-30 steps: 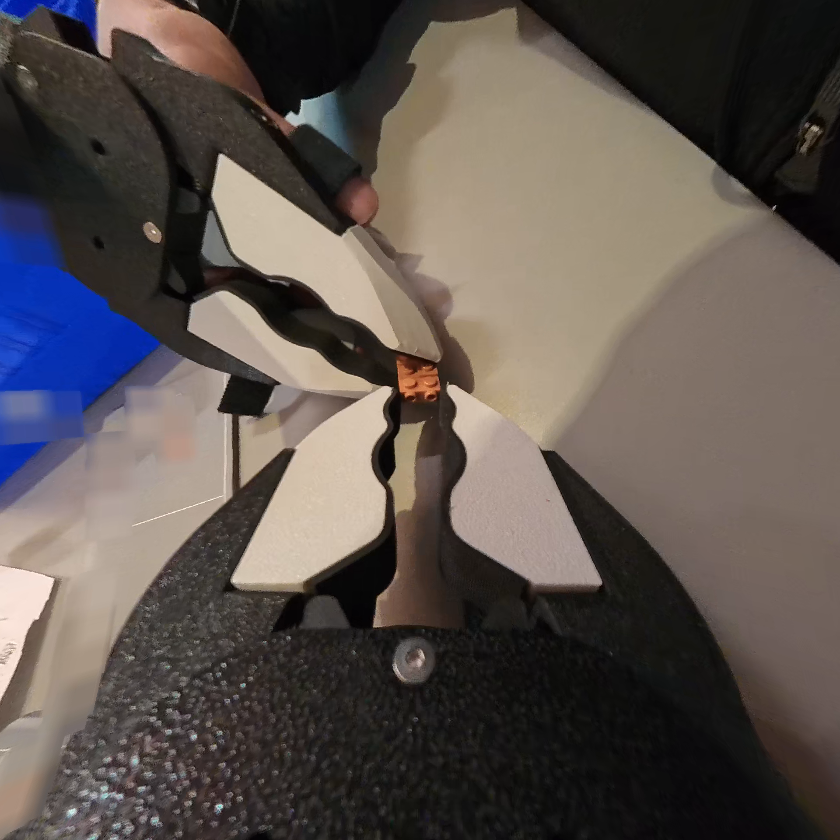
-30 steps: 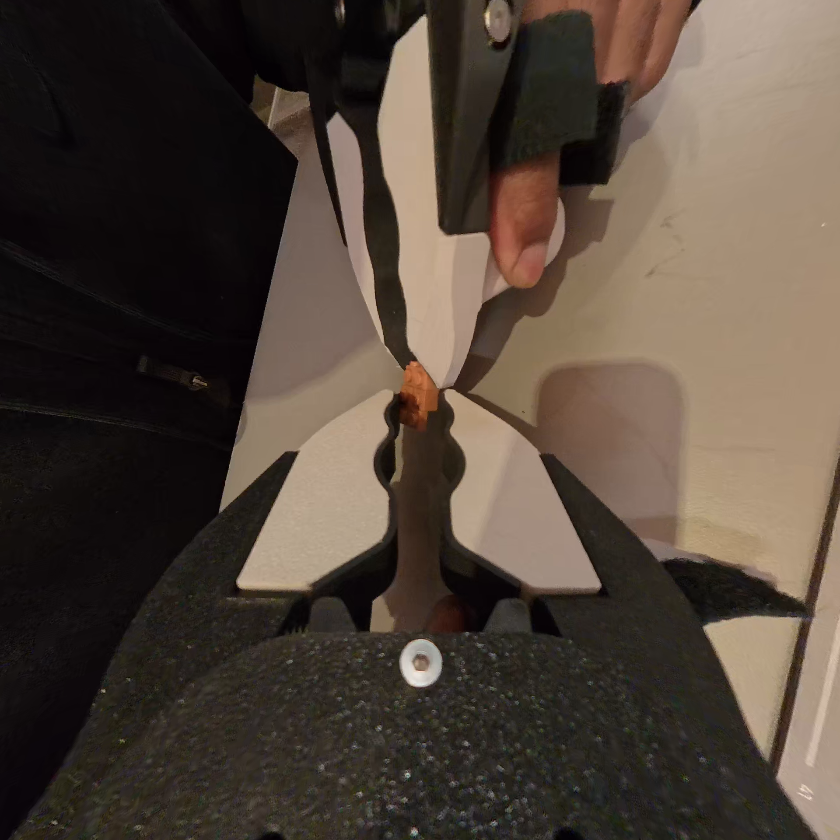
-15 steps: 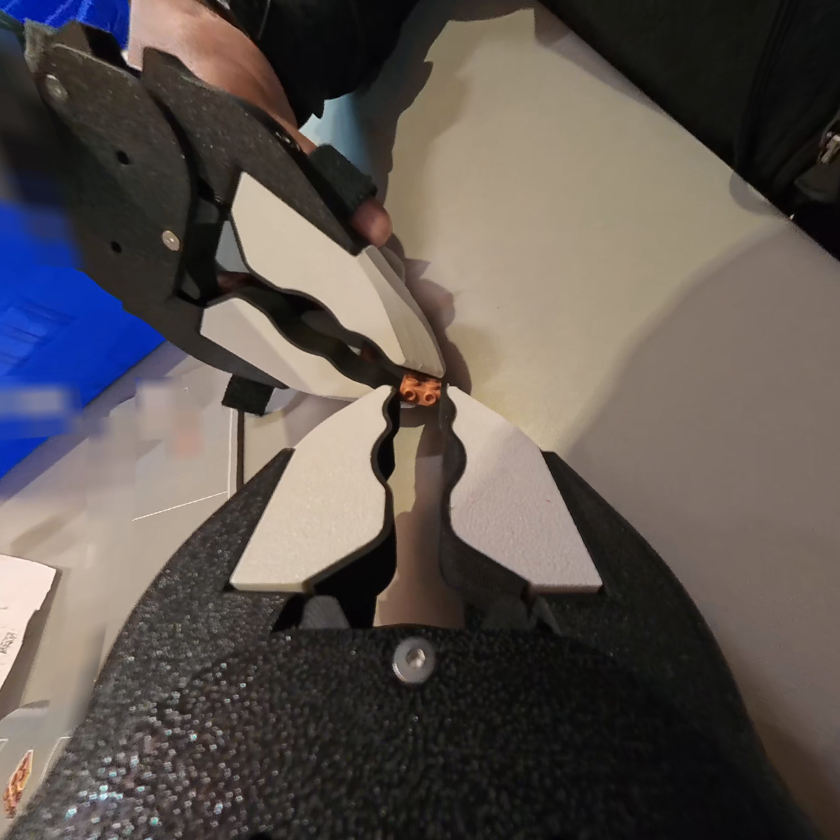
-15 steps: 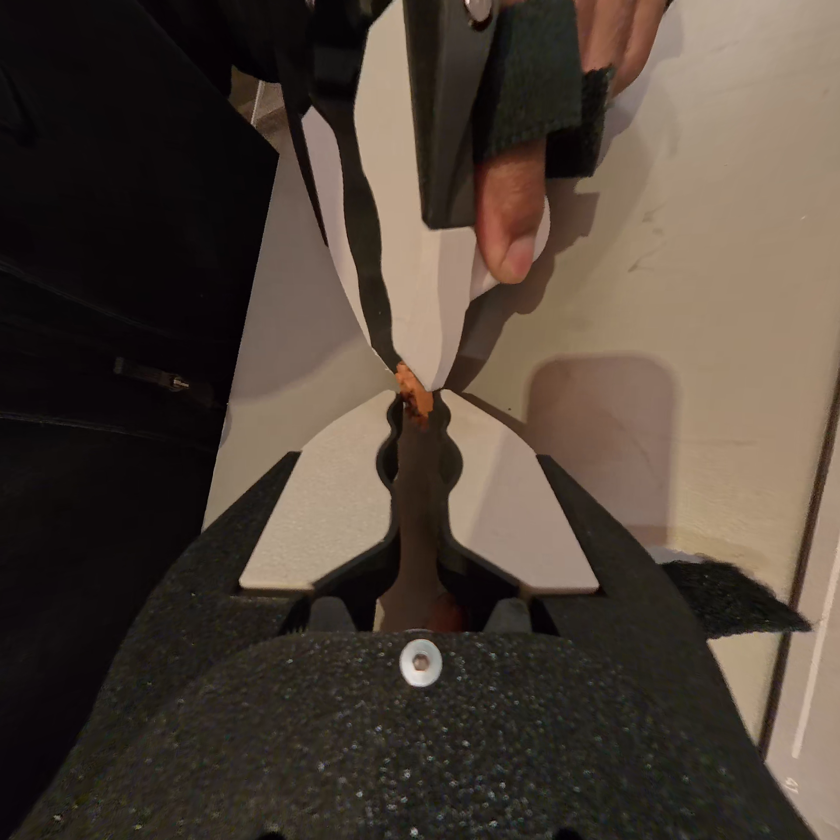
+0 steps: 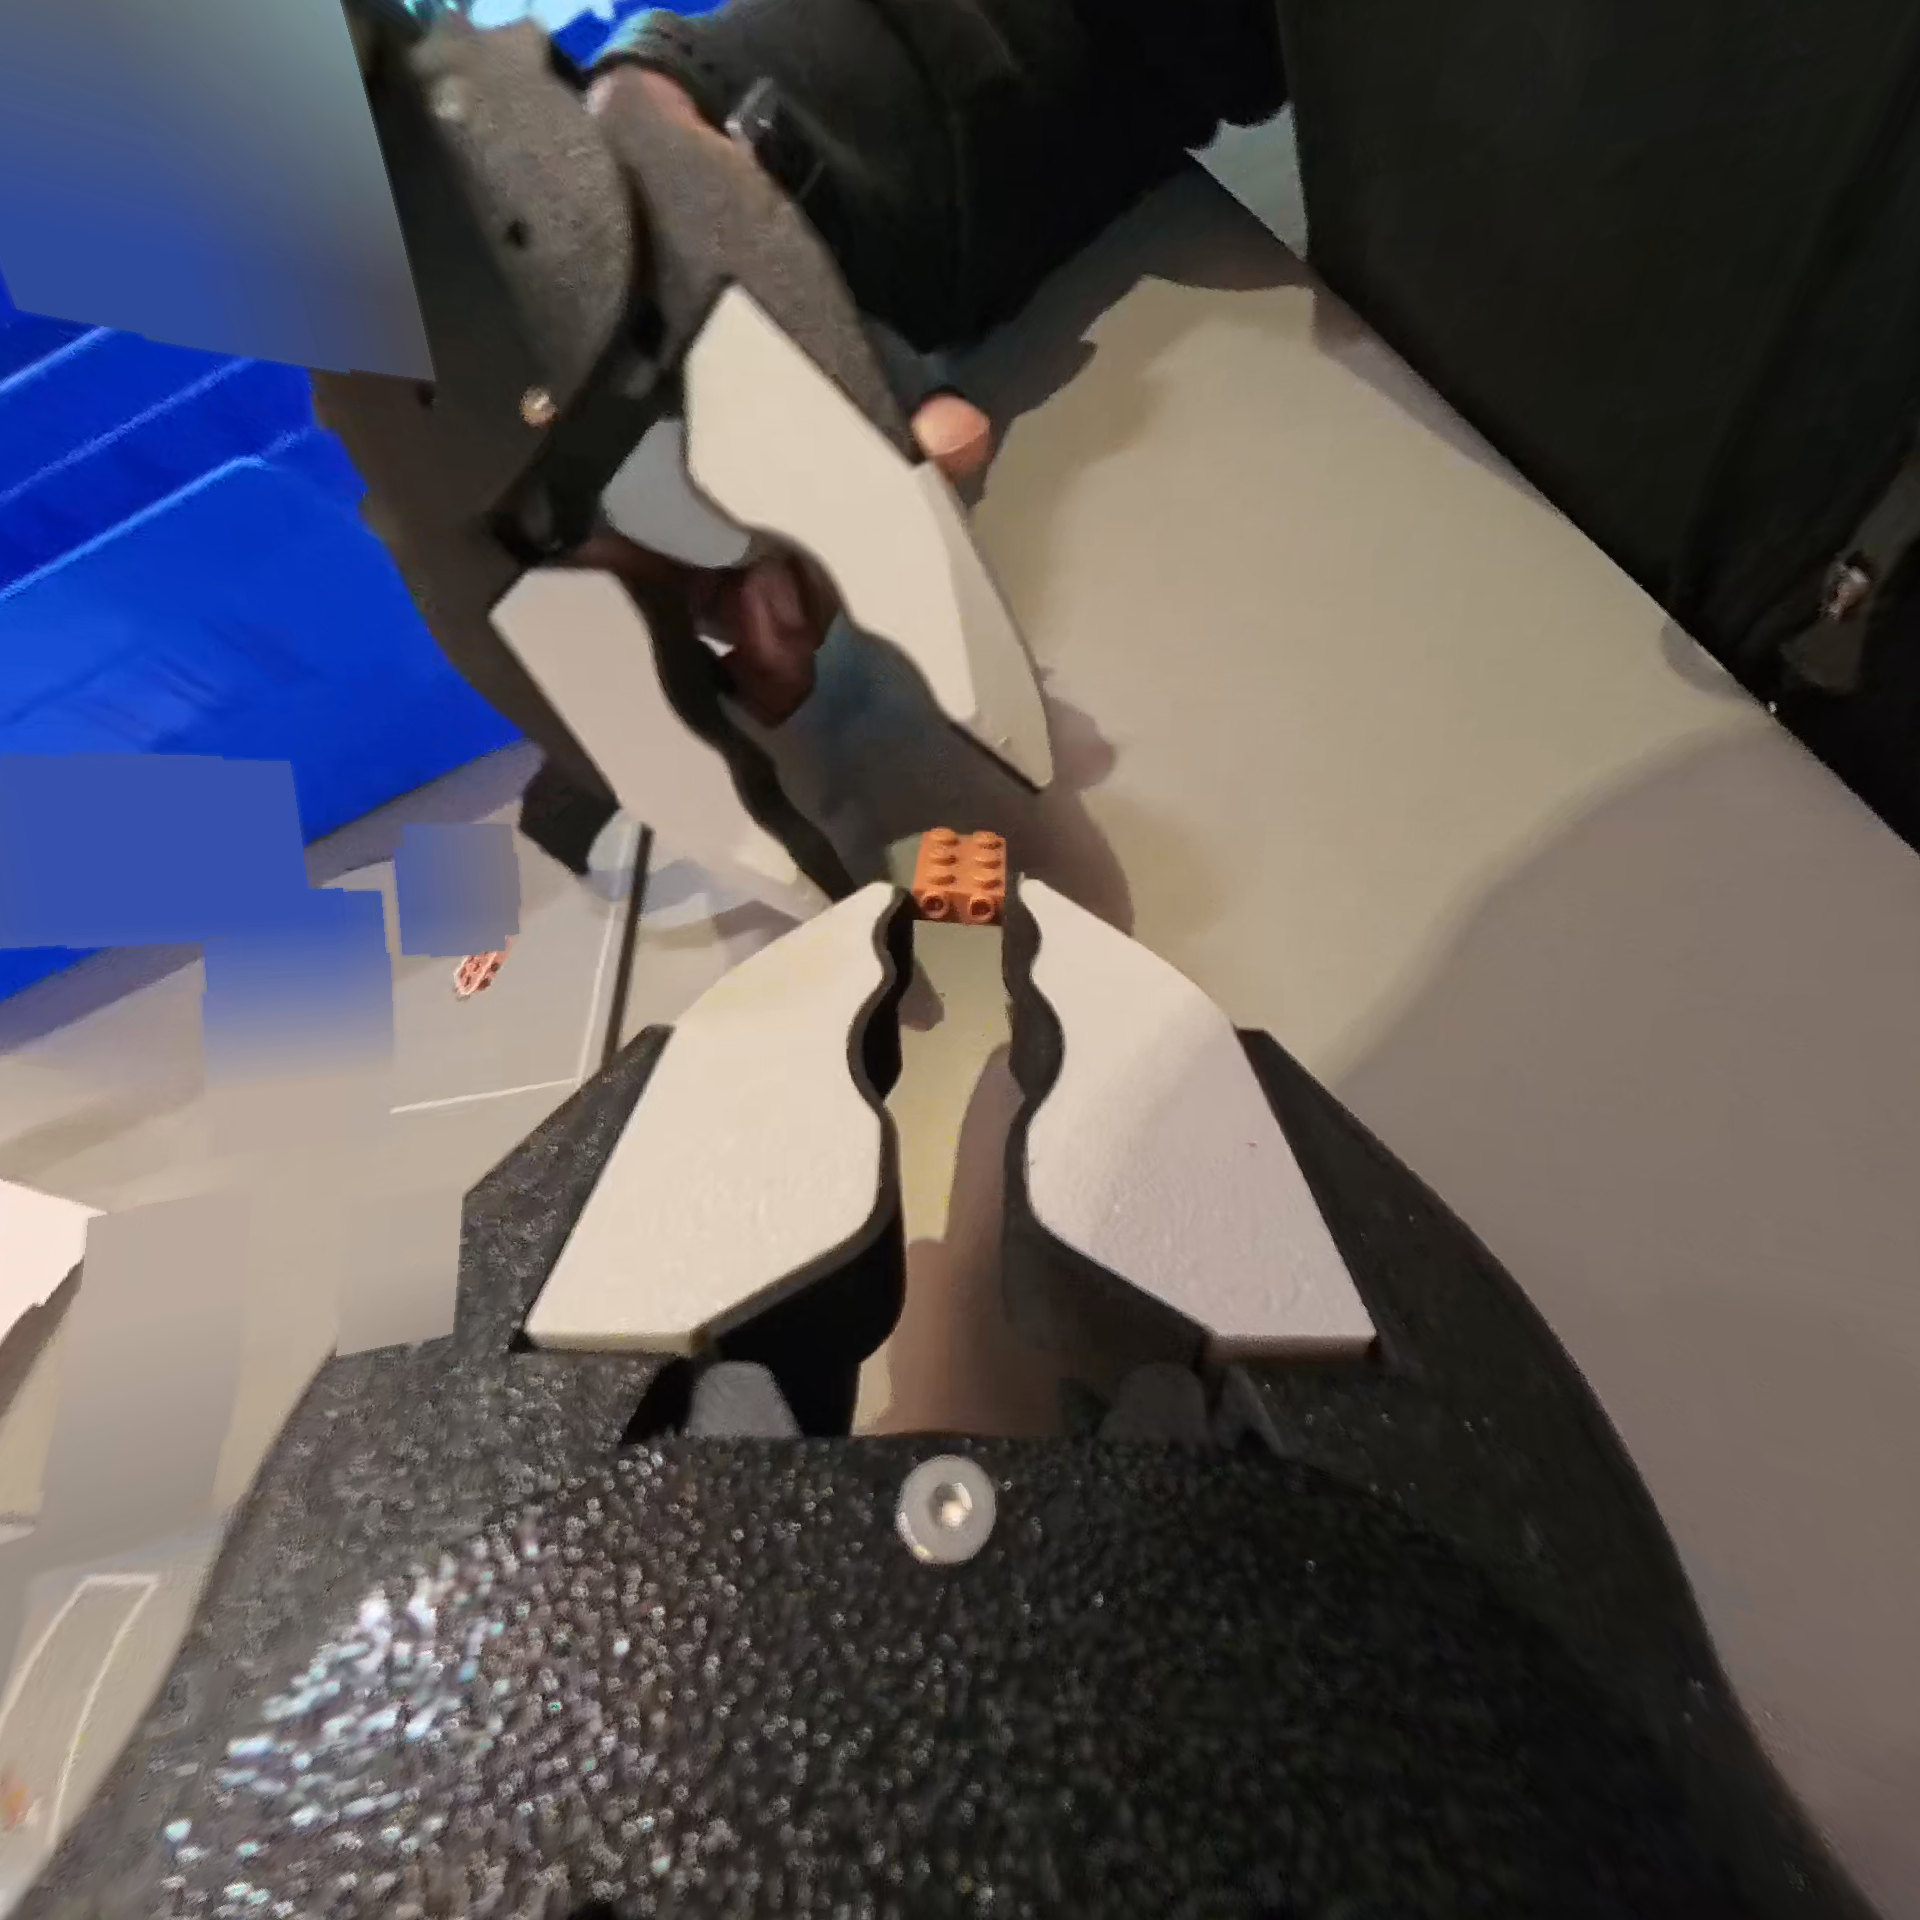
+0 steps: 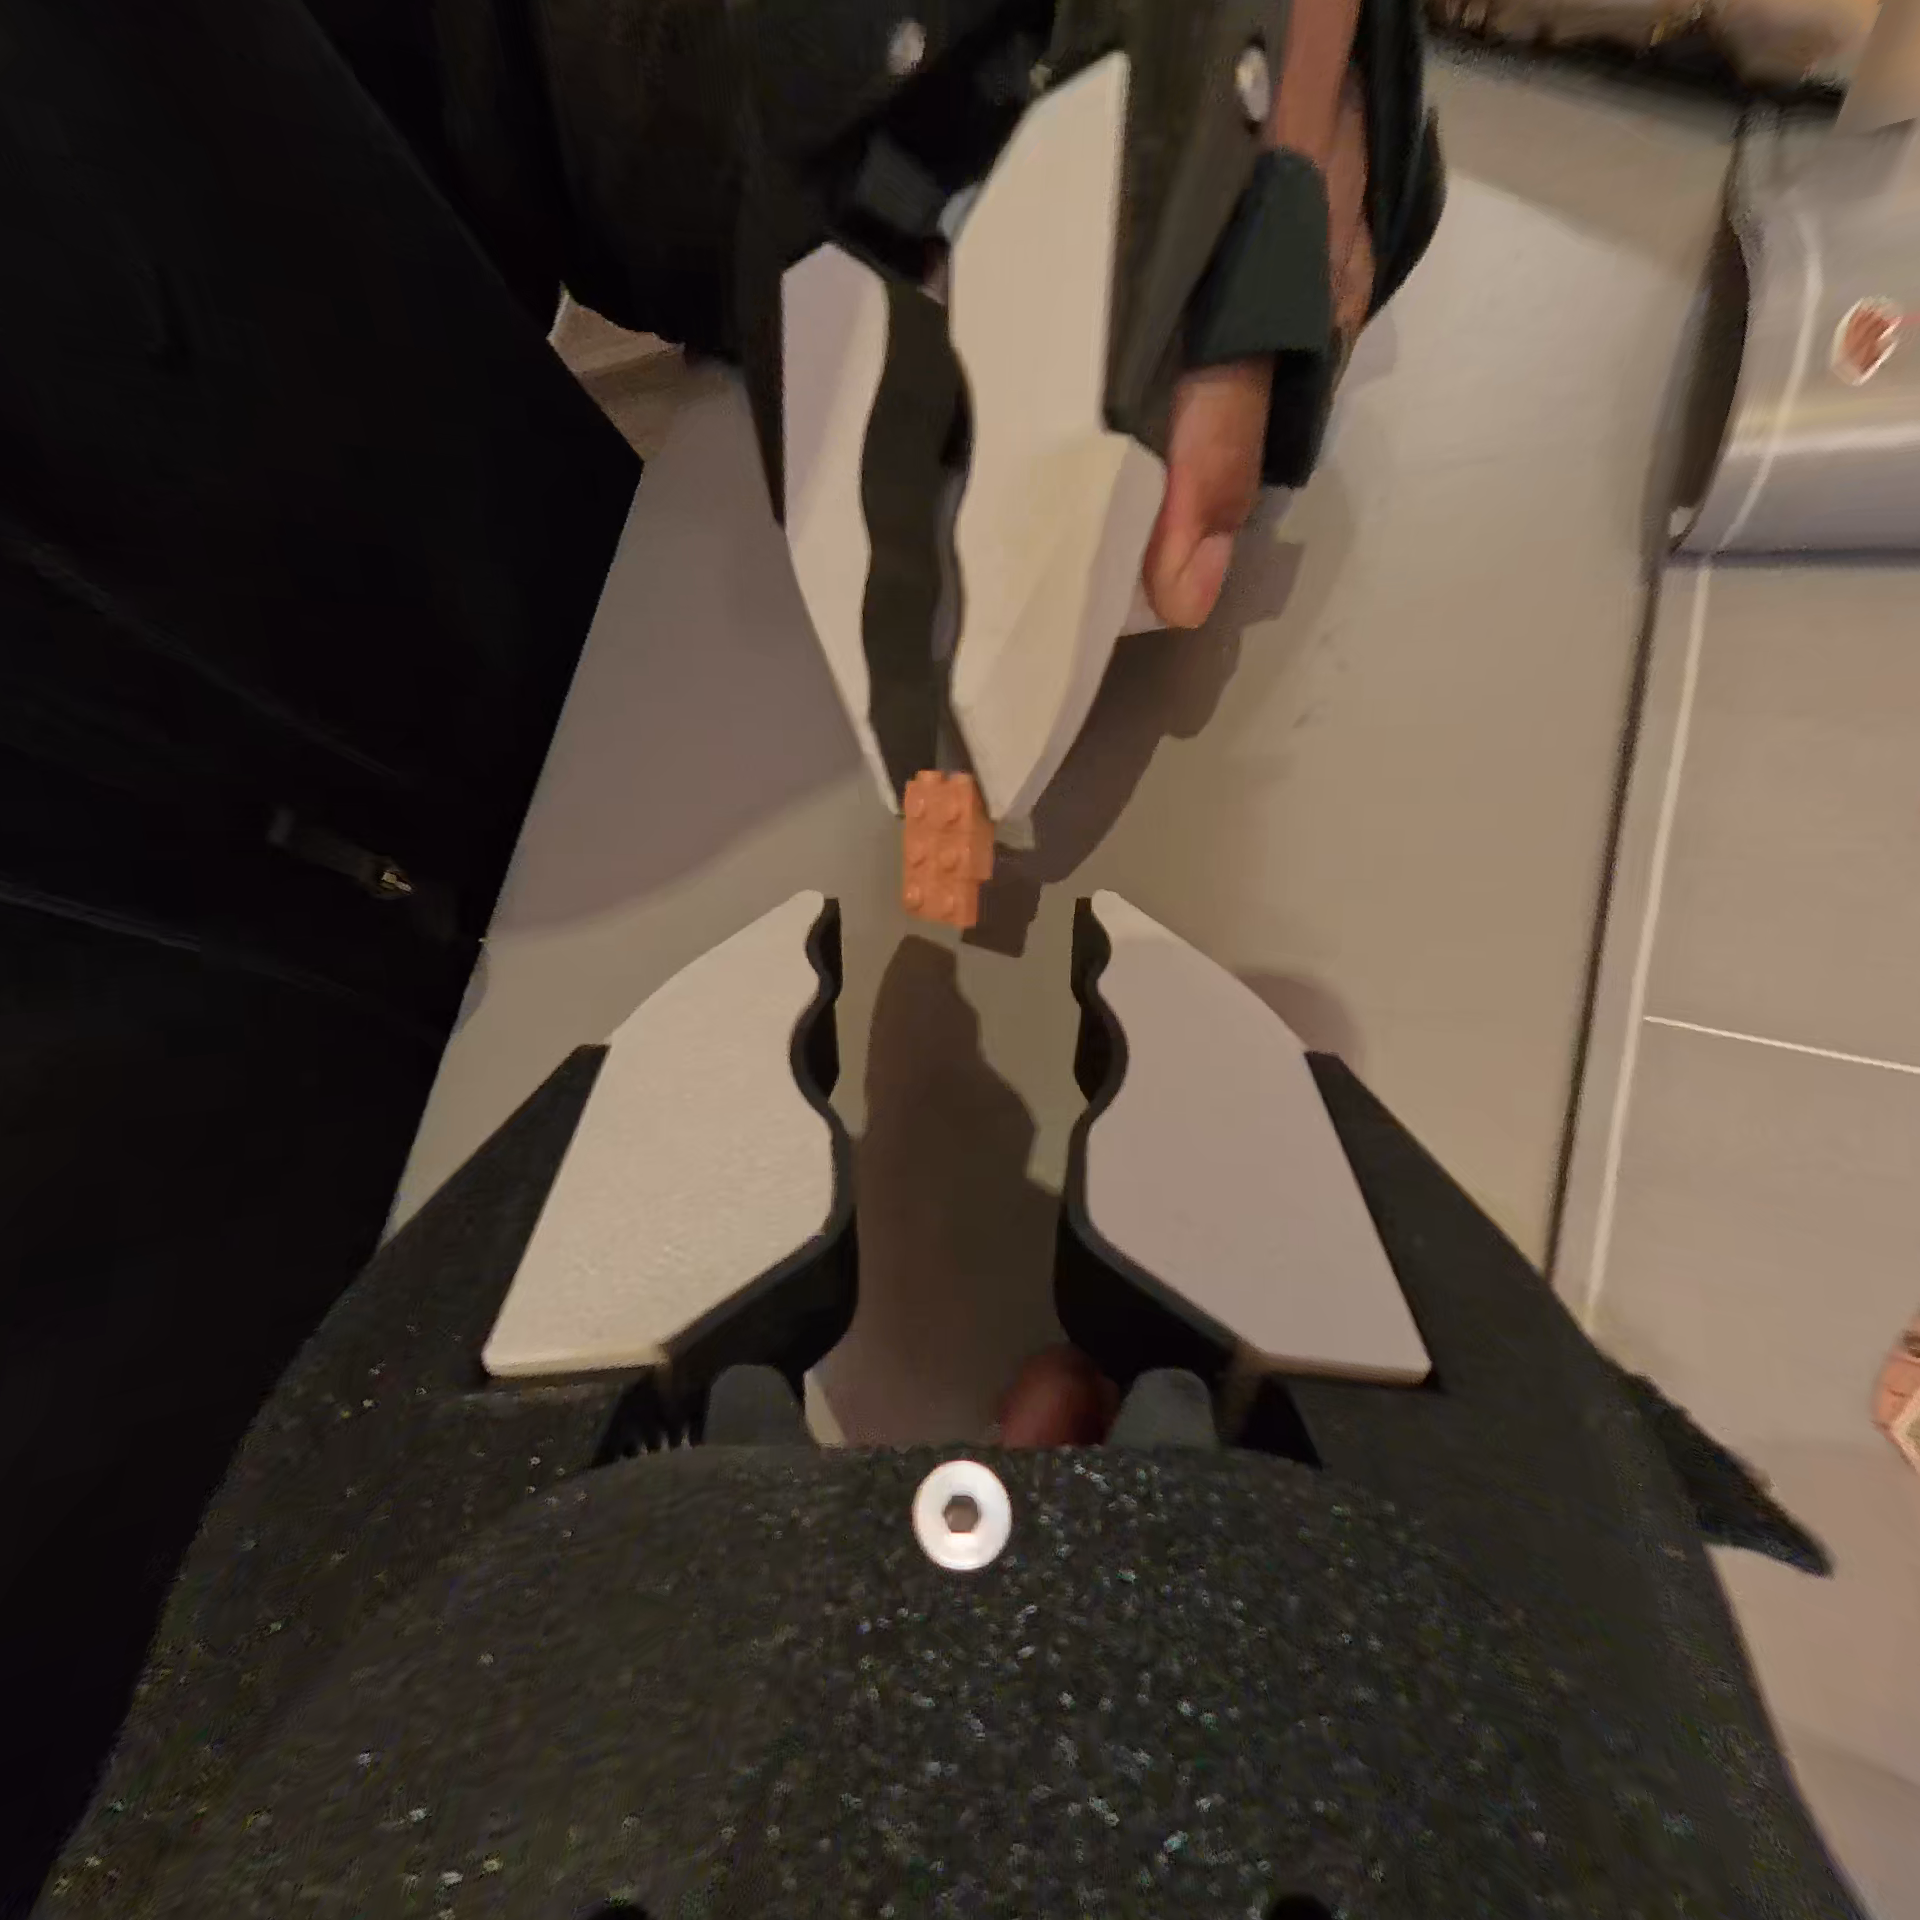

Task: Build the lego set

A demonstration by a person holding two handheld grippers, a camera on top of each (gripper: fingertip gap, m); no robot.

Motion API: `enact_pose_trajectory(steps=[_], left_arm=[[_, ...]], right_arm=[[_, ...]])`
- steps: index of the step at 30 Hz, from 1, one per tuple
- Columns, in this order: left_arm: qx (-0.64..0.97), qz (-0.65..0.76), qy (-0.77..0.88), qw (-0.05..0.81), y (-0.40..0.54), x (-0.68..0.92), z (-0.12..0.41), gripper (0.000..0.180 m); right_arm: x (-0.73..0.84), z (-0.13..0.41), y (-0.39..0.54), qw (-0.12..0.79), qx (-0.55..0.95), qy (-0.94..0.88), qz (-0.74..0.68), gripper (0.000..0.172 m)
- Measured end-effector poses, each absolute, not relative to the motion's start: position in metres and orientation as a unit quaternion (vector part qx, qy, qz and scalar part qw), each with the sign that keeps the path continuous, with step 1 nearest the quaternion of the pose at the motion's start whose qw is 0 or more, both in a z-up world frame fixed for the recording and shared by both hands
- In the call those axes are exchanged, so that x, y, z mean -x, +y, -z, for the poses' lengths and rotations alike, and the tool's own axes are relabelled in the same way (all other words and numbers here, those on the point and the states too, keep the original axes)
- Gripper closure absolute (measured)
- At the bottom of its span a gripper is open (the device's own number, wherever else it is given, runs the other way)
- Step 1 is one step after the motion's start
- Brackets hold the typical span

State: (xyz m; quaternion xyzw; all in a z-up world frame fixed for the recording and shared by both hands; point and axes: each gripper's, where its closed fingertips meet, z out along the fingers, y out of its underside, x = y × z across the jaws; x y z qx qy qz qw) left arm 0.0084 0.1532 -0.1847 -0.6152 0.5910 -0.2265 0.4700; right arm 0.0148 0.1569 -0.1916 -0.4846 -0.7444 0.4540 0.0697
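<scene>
A small orange studded brick [image 5: 958, 878] sits pinched between the fingertips of my left gripper [image 5: 958, 902], which is shut on it and holds it just above the pale table [image 5: 1299, 623]. In the right wrist view the same brick [image 6: 940, 862] hangs from the left gripper's tips [image 6: 940, 800], with its shadow on the table below. My right gripper [image 6: 954, 909] is open, its fingers wide apart and a little short of the brick, touching nothing. It also shows in the left wrist view [image 5: 920, 816], open, above and to the left of the brick.
A person in dark clothing [image 5: 1558, 260] stands along the table's far edge. A blue bin [image 5: 156, 571] is at the left, with a small orange piece [image 5: 478, 971] on the grey surface near it. The right wrist view shows grey tiled floor [image 6: 1766, 831] past the table's right edge.
Both grippers pinched the brick before. My right gripper has opened, let go of it and drawn back. My left gripper keeps its hold on the brick.
</scene>
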Motion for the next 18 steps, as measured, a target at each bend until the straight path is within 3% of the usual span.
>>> enact_pose_trajectory(steps=[1, 11, 18], left_arm=[[0.622, 0.234, 0.576, 0.475, 0.157, -0.006, 0.182, 0.165], [0.662, 0.345, 0.415, 0.52, 0.184, 0.016, 0.149, 0.165], [0.661, 0.391, 0.361, 0.529, 0.189, 0.022, 0.137, 0.165]], right_arm=[[-0.014, 0.189, 0.159, 0.087, 0.478, -0.746, -0.455, 0.129], [0.01, 0.162, 0.189, 0.35, 0.407, -0.725, -0.432, 0.13], [0.018, 0.149, 0.2, 0.398, 0.431, -0.658, -0.472, 0.135]])
